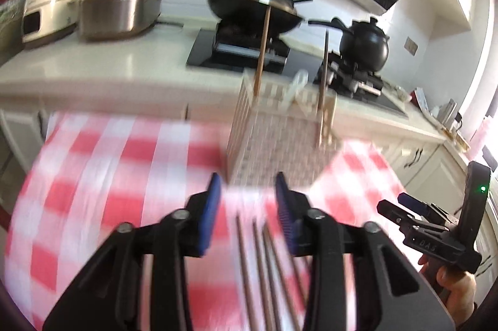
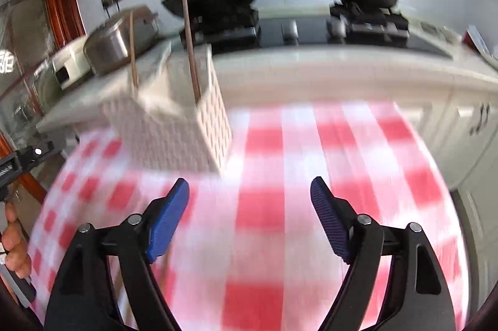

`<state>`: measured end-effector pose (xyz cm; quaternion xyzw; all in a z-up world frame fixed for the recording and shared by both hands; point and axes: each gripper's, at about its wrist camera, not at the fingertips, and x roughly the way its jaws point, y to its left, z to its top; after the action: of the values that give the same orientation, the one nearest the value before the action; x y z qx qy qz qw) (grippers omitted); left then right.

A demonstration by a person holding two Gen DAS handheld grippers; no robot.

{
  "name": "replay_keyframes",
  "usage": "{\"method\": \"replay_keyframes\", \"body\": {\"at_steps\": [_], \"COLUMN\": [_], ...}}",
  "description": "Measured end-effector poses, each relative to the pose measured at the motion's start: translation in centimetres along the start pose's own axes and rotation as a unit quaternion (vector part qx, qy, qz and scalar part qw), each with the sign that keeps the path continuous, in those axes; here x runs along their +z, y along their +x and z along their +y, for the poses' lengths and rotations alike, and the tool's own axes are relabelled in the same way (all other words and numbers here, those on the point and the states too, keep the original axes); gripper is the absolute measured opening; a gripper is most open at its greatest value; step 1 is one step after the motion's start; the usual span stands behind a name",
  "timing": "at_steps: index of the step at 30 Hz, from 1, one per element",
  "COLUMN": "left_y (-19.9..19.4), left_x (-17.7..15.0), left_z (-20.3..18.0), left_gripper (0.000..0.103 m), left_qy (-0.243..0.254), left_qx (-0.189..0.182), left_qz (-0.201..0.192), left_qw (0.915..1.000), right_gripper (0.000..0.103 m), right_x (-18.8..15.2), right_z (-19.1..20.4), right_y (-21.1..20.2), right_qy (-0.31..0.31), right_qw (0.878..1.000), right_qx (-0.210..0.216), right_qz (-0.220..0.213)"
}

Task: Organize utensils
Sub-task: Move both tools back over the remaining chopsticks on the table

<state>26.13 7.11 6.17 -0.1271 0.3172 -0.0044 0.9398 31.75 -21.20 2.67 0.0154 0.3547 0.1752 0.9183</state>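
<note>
A white perforated utensil holder [image 1: 280, 138] [image 2: 174, 132] stands on the red-and-white checked tablecloth [image 1: 109, 175]. Two wooden chopsticks stand upright in it, one tall [image 1: 263, 44] [image 2: 190, 44] and one shorter [image 1: 323, 72] [image 2: 133, 51]. Several brown chopsticks [image 1: 264, 262] lie flat on the cloth just below my left gripper [image 1: 249, 188], whose blue pads stand apart with nothing pressed between them. My right gripper [image 2: 249, 191] is open wide over bare cloth, to the right of the holder. Both views are blurred.
Behind the table runs a white counter [image 1: 93, 69] with two rice cookers [image 1: 121, 7], a wok on a stove [image 1: 255, 7] and a black kettle [image 1: 364, 44]. A hand [image 1: 454, 284] holds the other gripper at the right edge of the left wrist view.
</note>
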Motion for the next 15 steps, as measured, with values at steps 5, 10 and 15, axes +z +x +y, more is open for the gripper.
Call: {"method": "replay_keyframes", "body": {"at_steps": [5, 10, 15], "left_y": [-1.4, -1.5, -1.3], "left_x": [-6.3, -9.6, -10.2], "left_z": [1.3, 1.9, 1.3], "left_gripper": [0.043, 0.043, 0.043], "left_qy": [0.006, 0.000, -0.002], "left_qx": [0.011, 0.017, 0.011], "left_qz": [0.047, 0.080, 0.094], "left_qw": [0.9988, 0.9967, 0.9955], "right_gripper": [0.081, 0.084, 0.084], "right_x": [-5.4, -8.0, -8.4], "right_z": [-0.5, -0.1, 1.2], "right_y": [-0.4, -1.1, -1.3], "right_qy": [-0.007, -0.007, -0.020], "right_qw": [0.999, 0.998, 0.997], "right_qx": [-0.008, -0.019, -0.019], "right_qz": [0.045, 0.064, 0.071]}}
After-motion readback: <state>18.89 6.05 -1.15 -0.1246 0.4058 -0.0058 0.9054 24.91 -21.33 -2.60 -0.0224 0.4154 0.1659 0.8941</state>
